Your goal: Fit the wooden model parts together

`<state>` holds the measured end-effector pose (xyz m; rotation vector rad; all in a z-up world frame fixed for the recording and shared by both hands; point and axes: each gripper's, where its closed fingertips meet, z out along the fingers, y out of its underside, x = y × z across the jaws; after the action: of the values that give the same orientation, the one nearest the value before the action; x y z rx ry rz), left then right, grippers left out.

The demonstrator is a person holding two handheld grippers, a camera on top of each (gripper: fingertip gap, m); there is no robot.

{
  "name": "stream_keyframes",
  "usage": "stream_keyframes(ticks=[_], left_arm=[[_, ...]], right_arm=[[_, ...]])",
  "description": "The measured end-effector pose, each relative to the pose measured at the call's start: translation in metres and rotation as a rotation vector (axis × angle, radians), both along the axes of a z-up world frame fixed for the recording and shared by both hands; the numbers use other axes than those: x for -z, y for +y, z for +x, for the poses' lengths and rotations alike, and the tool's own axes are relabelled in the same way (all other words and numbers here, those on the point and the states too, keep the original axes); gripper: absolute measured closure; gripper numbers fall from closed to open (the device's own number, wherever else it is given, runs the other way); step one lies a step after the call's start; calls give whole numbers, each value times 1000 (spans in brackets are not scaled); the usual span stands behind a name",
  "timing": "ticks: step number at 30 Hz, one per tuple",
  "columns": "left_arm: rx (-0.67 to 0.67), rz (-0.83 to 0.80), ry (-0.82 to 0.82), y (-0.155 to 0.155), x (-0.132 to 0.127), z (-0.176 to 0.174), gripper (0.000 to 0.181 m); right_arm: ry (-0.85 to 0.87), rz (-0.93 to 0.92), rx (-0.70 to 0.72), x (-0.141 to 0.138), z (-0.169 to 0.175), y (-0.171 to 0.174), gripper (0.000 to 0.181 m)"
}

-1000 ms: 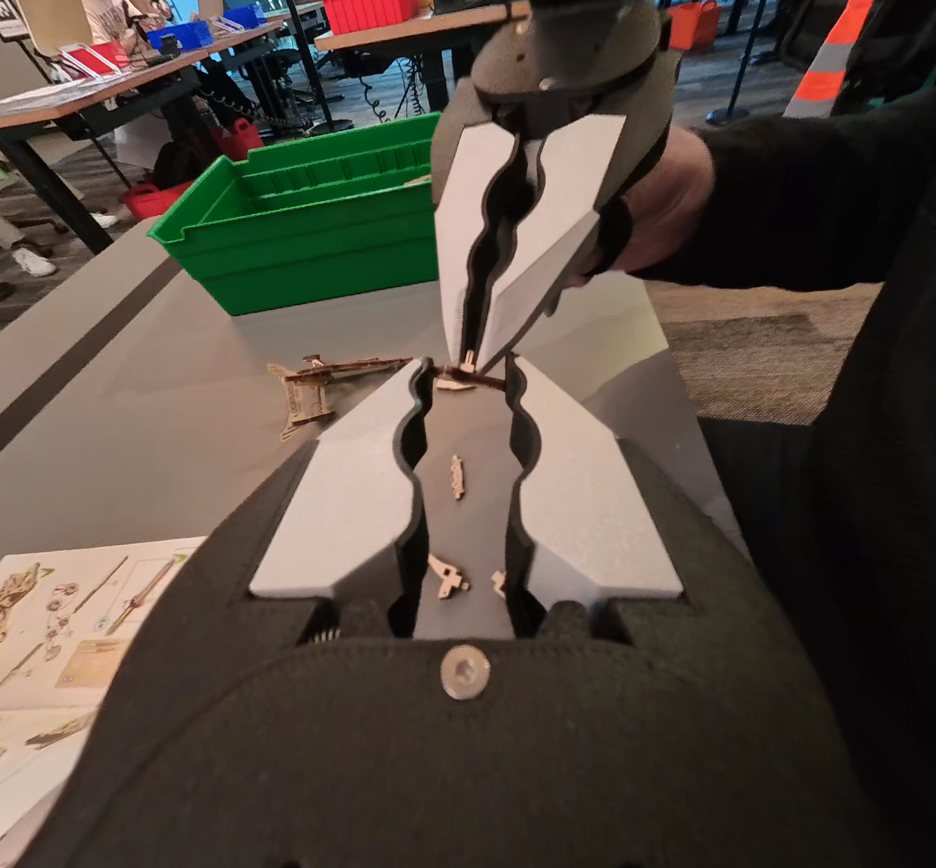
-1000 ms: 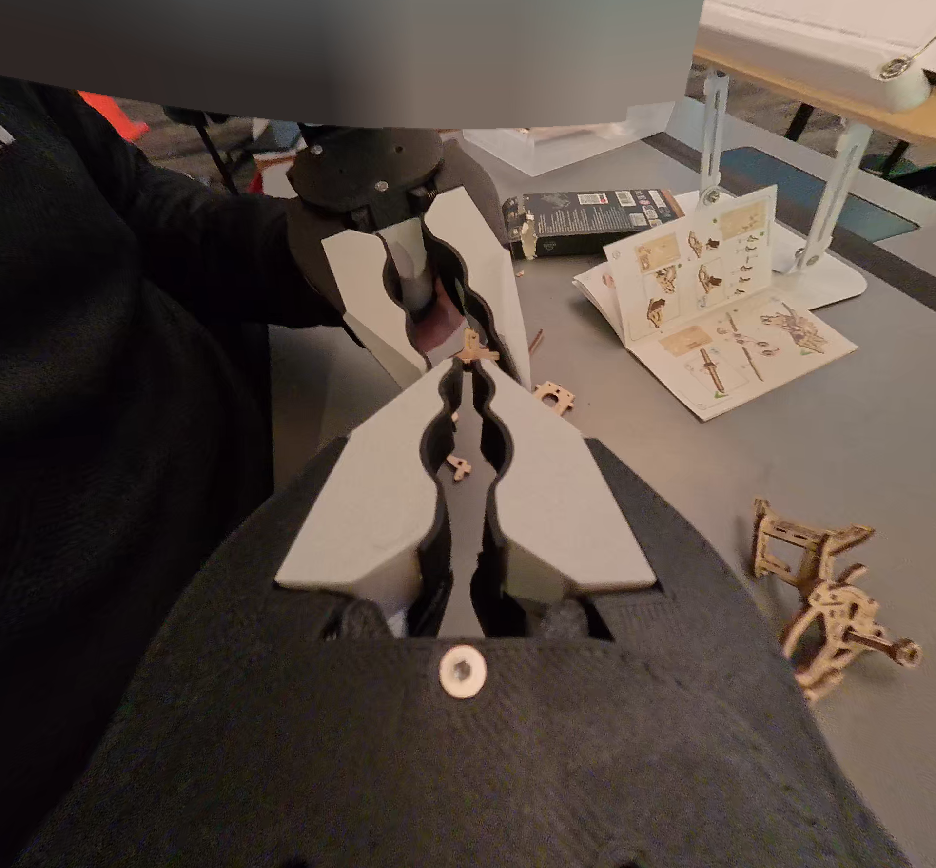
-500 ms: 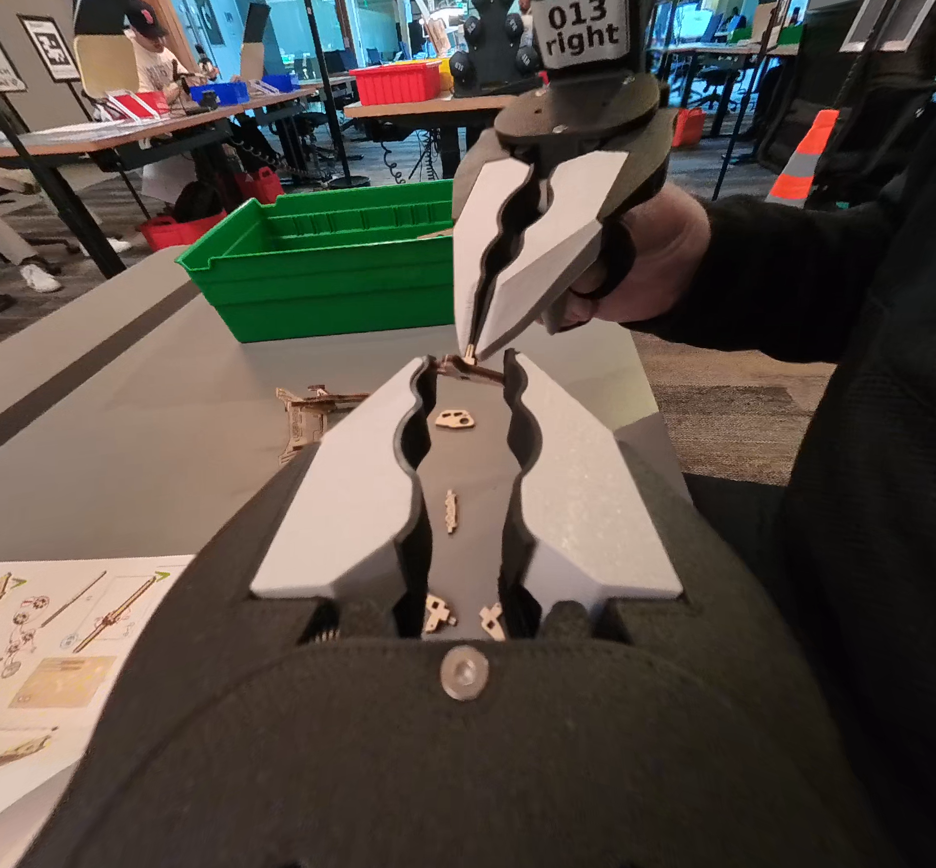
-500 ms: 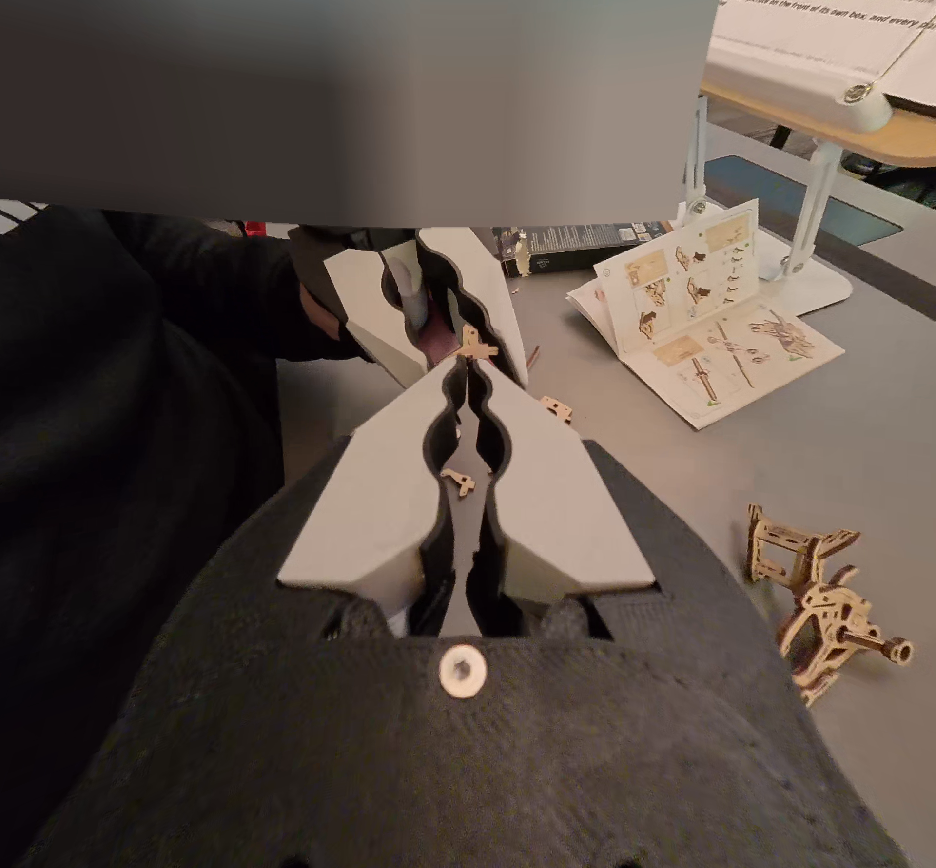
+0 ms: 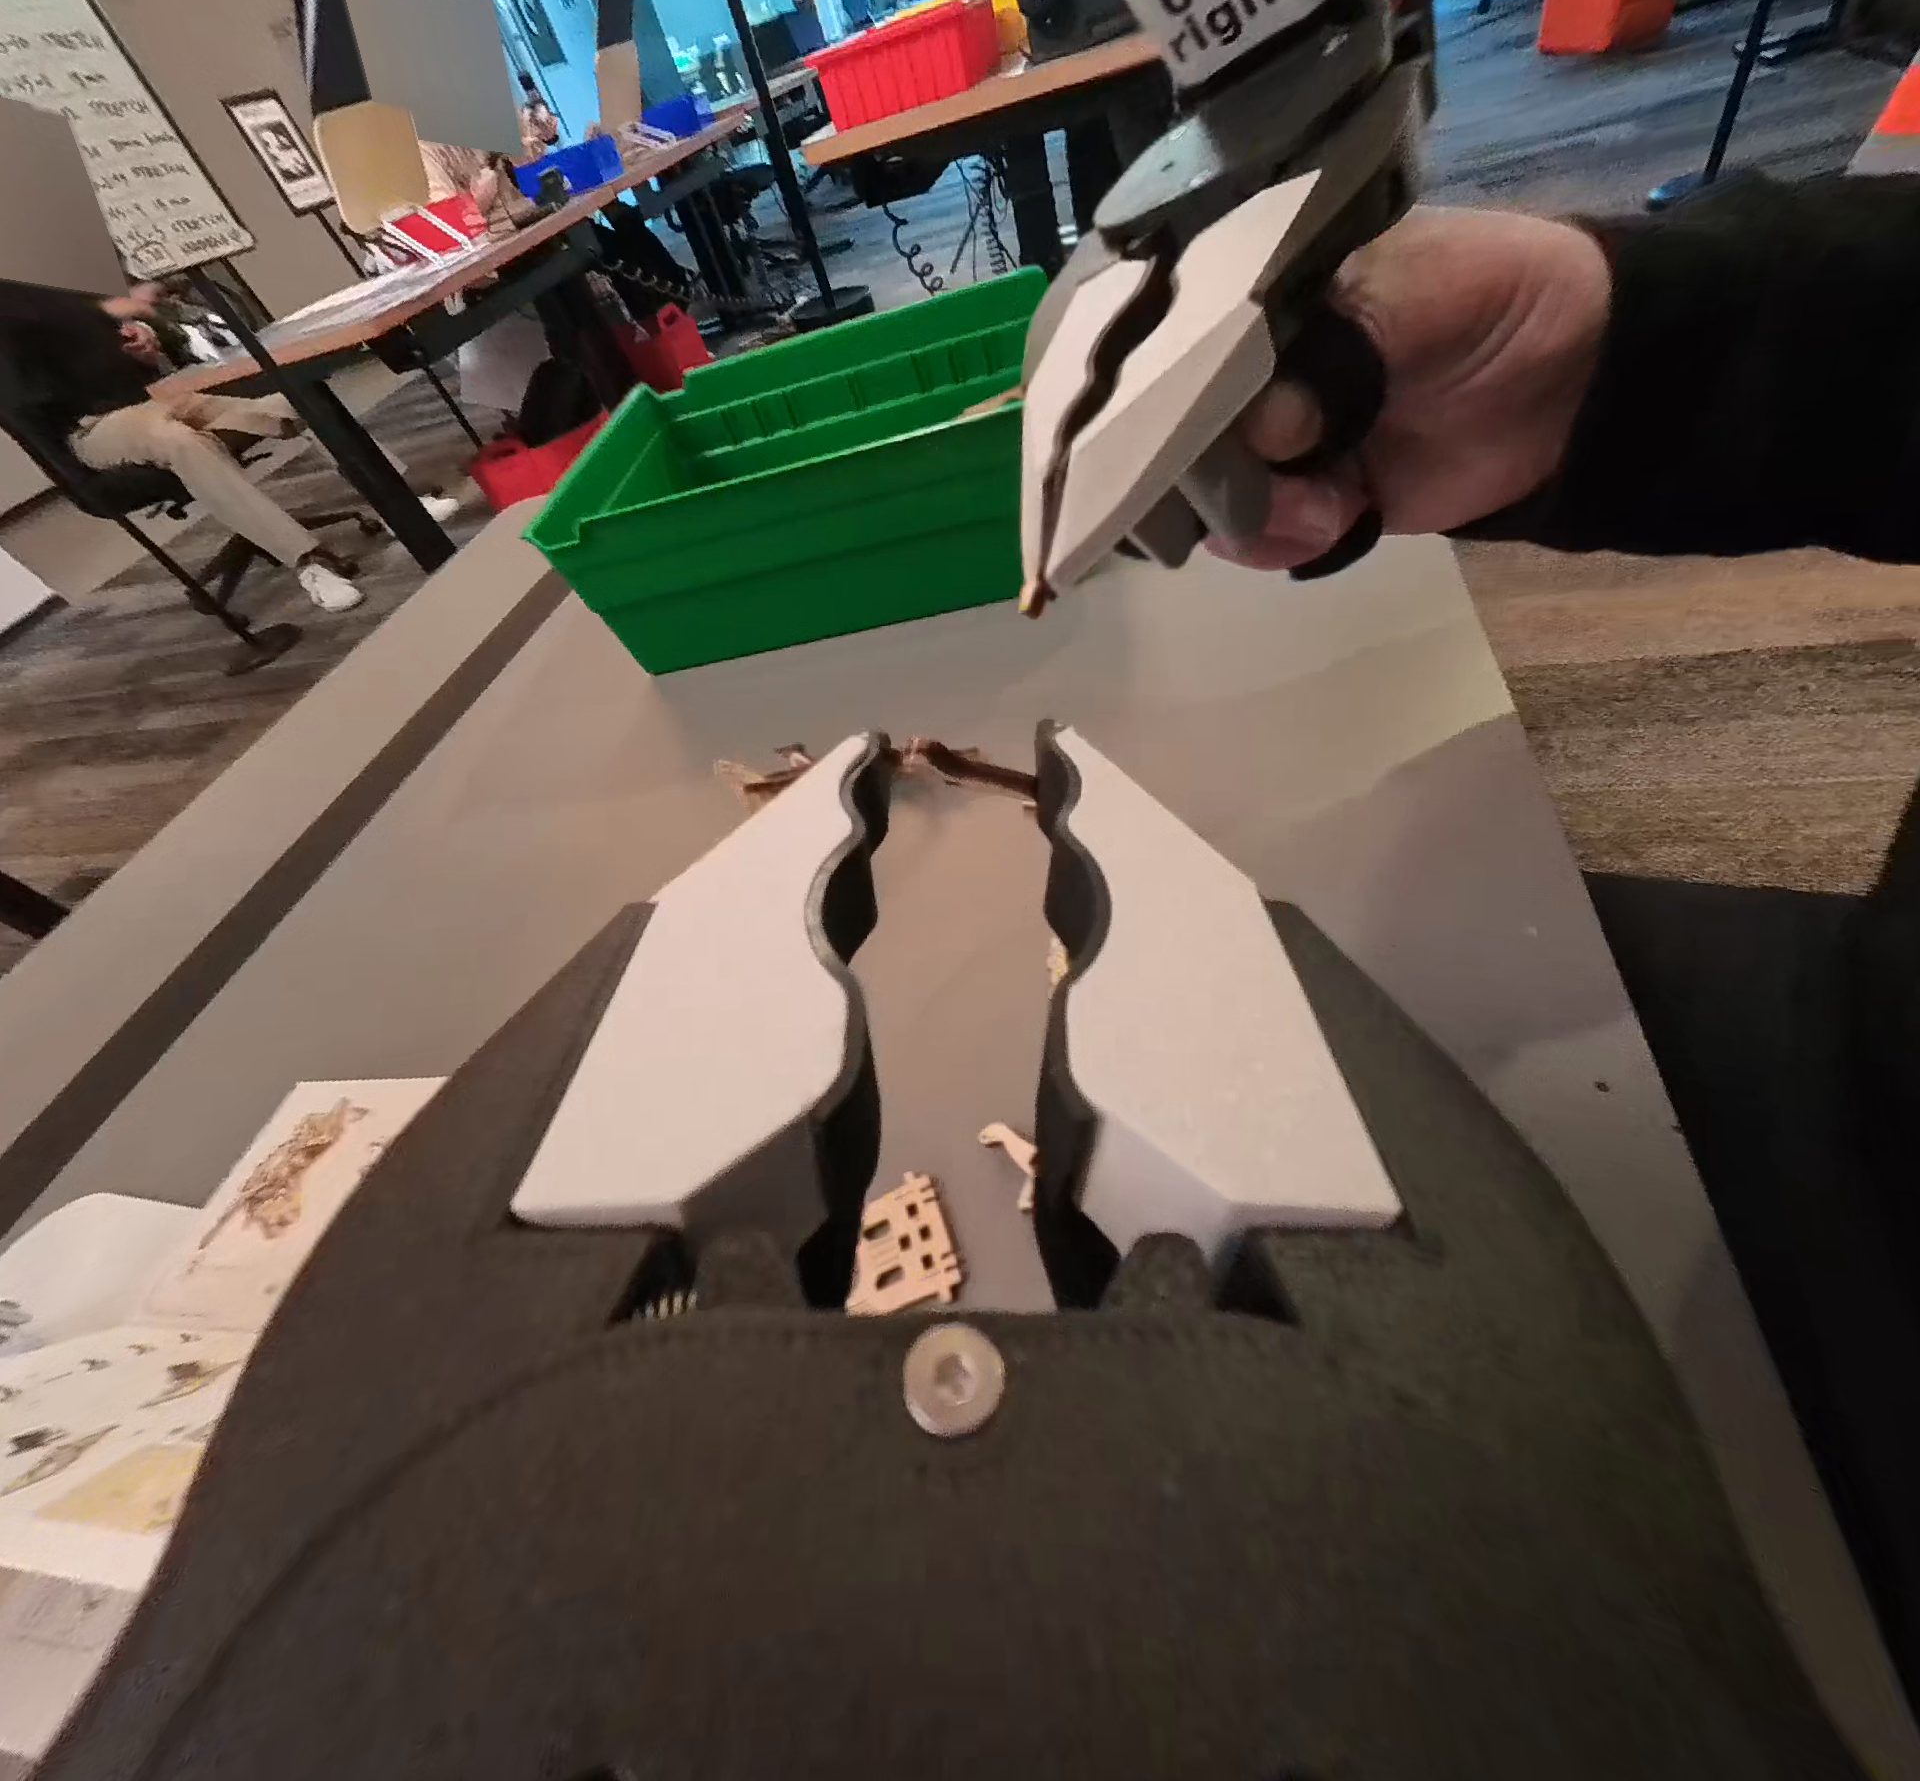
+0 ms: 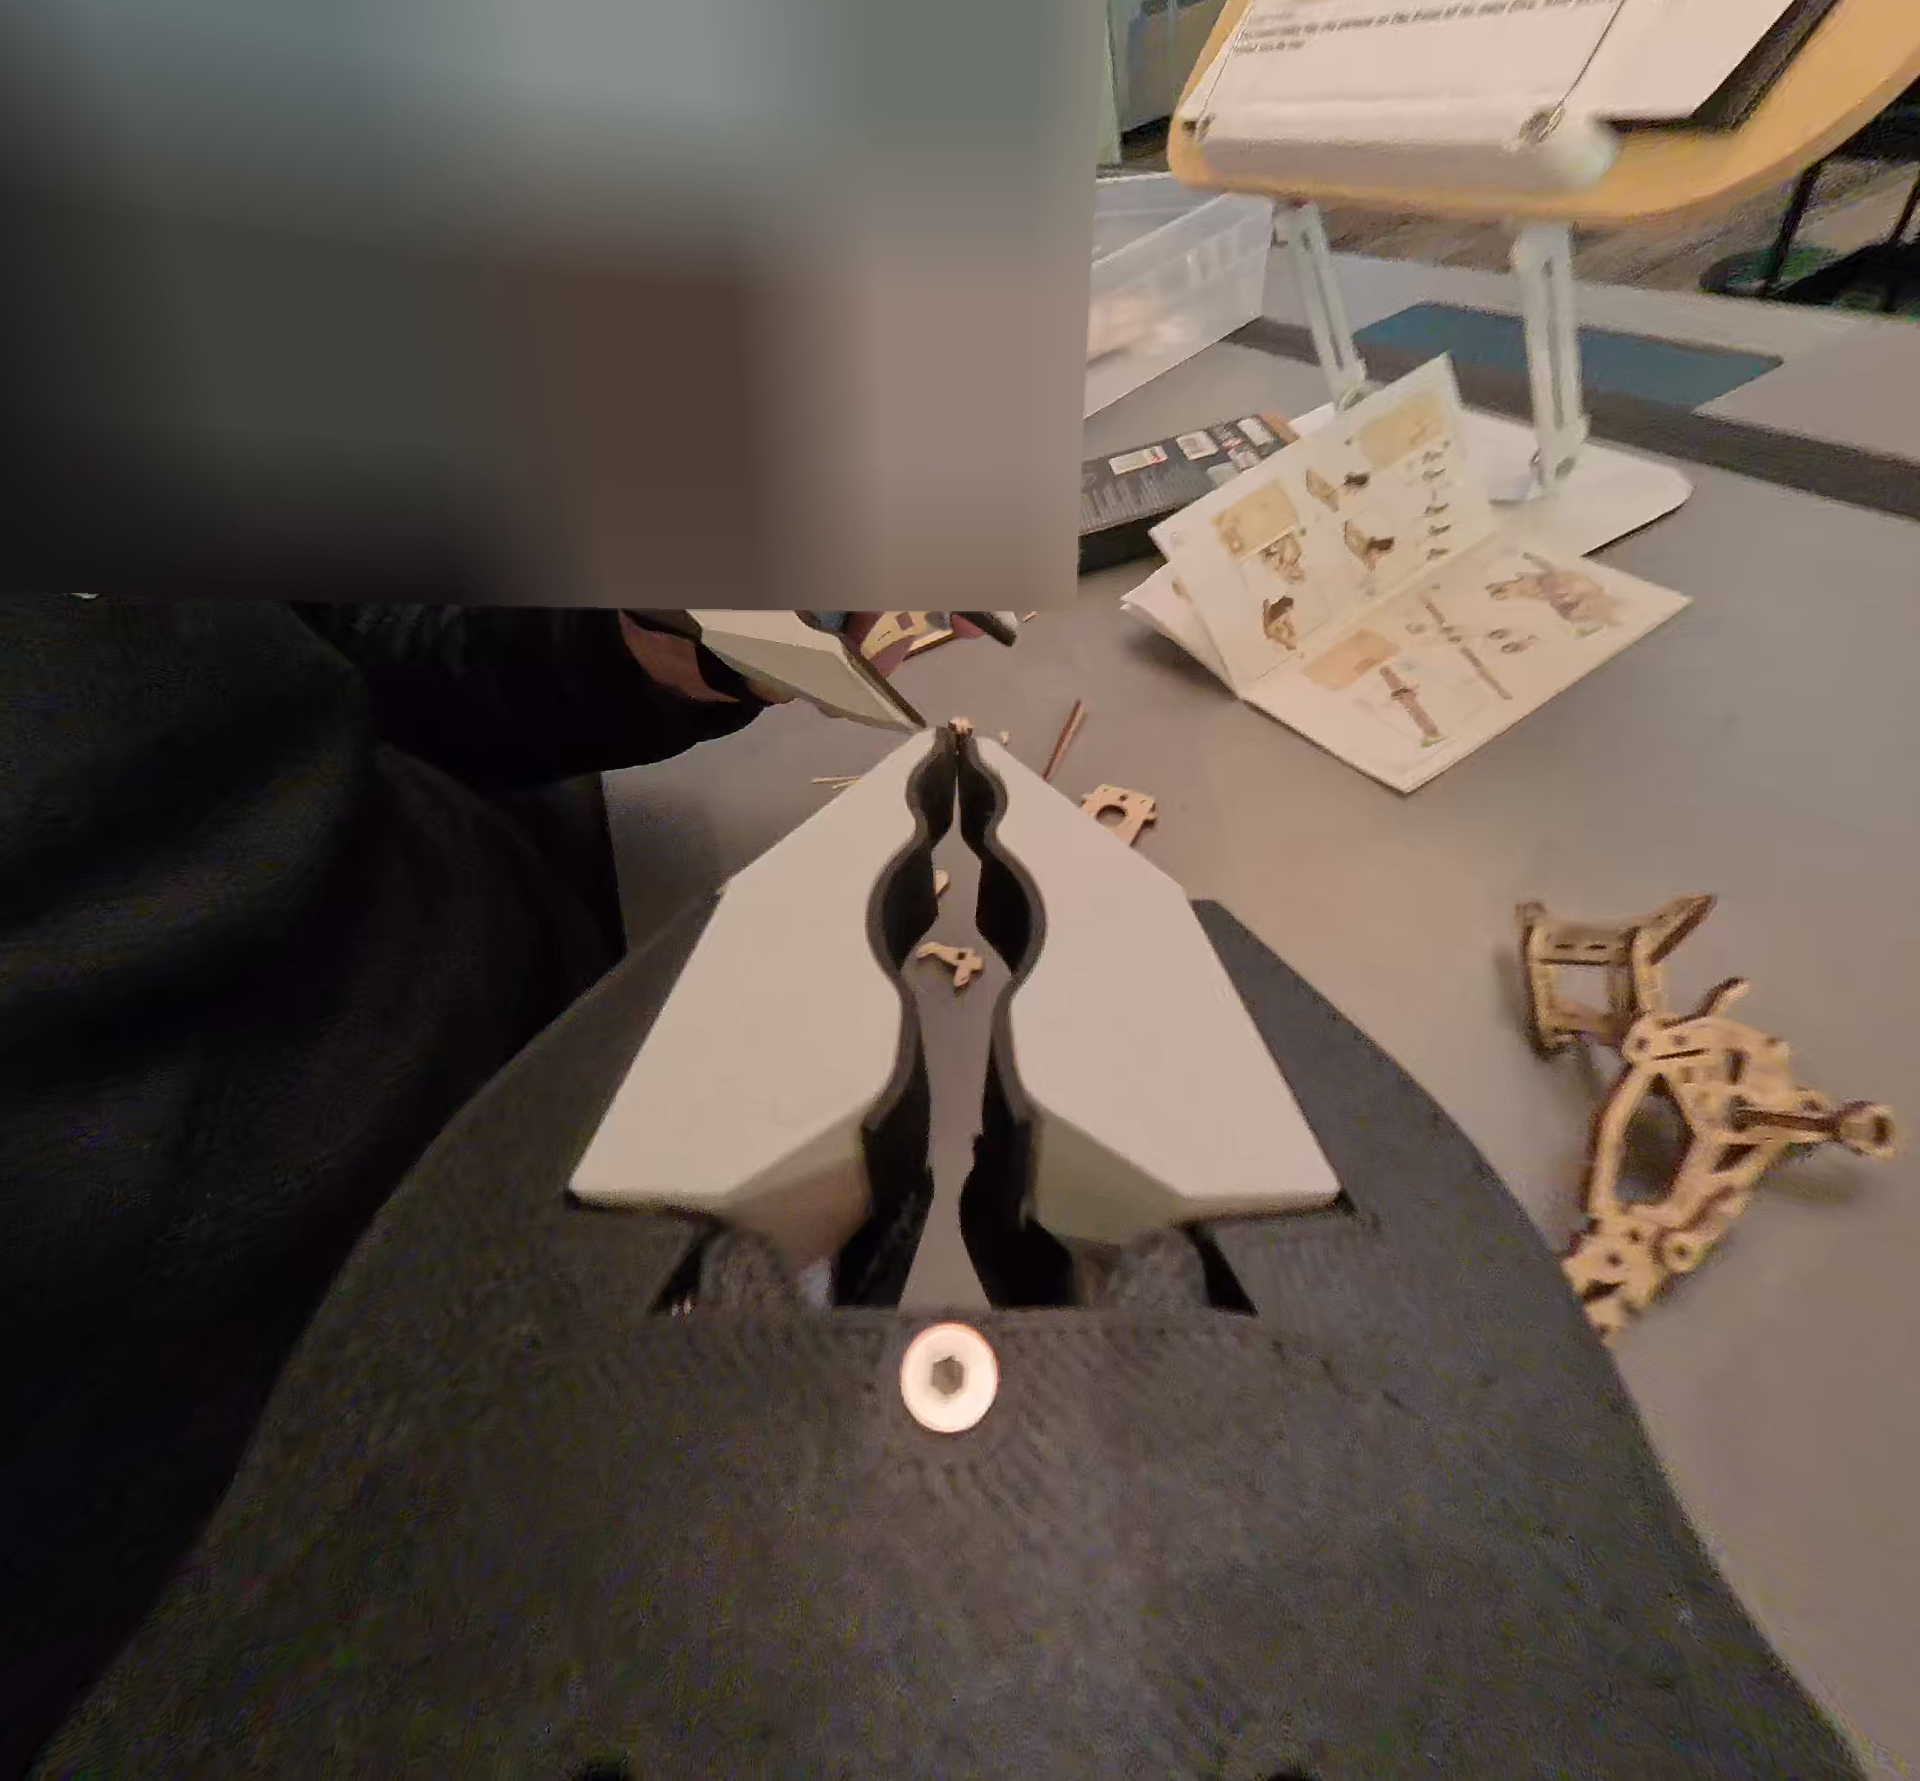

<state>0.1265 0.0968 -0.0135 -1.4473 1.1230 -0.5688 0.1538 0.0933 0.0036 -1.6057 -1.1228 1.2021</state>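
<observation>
Thin laser-cut plywood is all this kit is, so the tiny wooden piece [image 6: 960, 725] pinched at the very tips of the right gripper [image 5: 1036, 595] looks feather-light, stiff and easy to snap or flick away; I'd hold it by its flat faces. That gripper, clenched on the piece, hangs raised and tilted down before the green bin [image 5: 790, 505] near the table's far edge. The left gripper [image 5: 961, 744] sits low with fingers spread, a dark wooden stick [image 5: 977, 767] spanning its tips, whether gripped I can't tell; the half-built model [image 6: 1662, 1087] lies toward the table's right edge.

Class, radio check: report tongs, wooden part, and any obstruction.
Right tongs shut on small peg. Left tongs holding thin rod across tips. Partial model aside on table. Nothing between them.
</observation>
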Motion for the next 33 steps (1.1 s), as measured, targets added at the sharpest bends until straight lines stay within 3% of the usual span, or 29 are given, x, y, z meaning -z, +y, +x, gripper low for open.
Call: stream_keyframes(ticks=[5, 11, 15, 19, 22, 25, 27, 30, 33], left_arm=[[29, -57, -2, -8, 16, 2, 155], [67, -231, -126, -13, 33, -12, 154], [69, -283, -88, -15, 50, -24, 154], [77, -312, -35, -16, 57, -36, 154], [109, -371, -29, -21, 61, -38, 155], [207, -469, -60, -34, 61, -27, 154], [287, -537, -88, -43, 60, -15, 154], [423, -615, -108, -59, 55, -1, 154], [534, -654, -80, -72, 51, 8, 154]], right_arm=[[-41, -65, -33, 27, 0, -10, 181], [-327, -80, -49, 101, 4, -25, 181], [-452, -88, -92, 136, 1, -41, 181], [-508, -75, -110, 150, -3, -47, 156], [-483, -75, -101, 144, -2, -45, 156], [-401, -30, -78, 120, -4, -38, 169], [-326, 8, -85, 98, -11, -35, 168], [-191, 88, -131, 60, -28, -35, 162], [-203, 188, -235, 48, -38, -41, 162]])
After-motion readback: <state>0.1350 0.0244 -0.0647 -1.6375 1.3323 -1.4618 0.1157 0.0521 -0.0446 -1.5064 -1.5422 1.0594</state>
